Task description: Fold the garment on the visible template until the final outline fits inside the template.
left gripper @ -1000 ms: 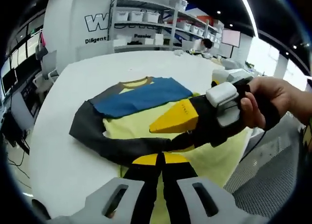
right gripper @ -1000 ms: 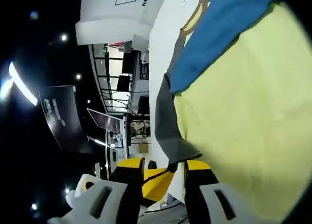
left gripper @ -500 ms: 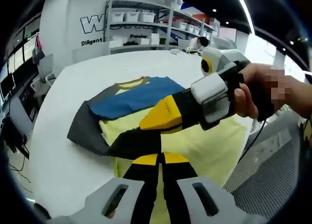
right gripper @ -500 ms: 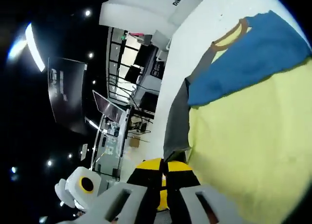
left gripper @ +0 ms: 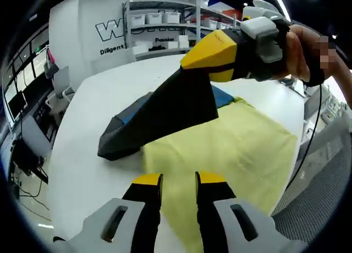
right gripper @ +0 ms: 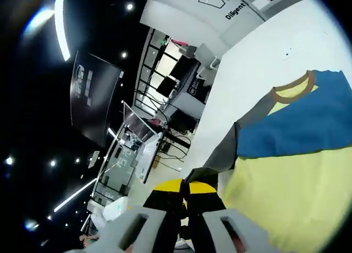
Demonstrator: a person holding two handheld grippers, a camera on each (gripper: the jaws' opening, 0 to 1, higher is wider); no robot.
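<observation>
Two grippers: left gripper (left gripper: 179, 182) low over the near edge of the garment, its jaws a little apart with nothing between them; right gripper (left gripper: 212, 47) held by a hand (left gripper: 301, 52) above the table.
Right gripper grip: in the right gripper view its jaws (right gripper: 184, 188) are pressed together on the dark sleeve (right gripper: 223, 154).
Garment (left gripper: 231, 148): yellow body, blue chest panel (right gripper: 294, 135), dark grey sleeves, yellow neckband (right gripper: 294, 91); it lies on the white table (left gripper: 77, 170).
Sleeve: lifted off the table, stretched from the right gripper down to the garment's left side, where its far end (left gripper: 118, 146) touches the table.
Template: cannot tell its outline under the garment.
Garment place: spread on the table's near right part, one edge close to the table's rim (left gripper: 286, 176).
Shelves (left gripper: 165, 27): behind the table, carrying white bins (left gripper: 162, 17); their contents cannot be seen.
Wall (left gripper: 104, 30): white, with dark lettering, beside the shelves.
Monitors (right gripper: 99, 96): dark screens left of the table in the right gripper view.
</observation>
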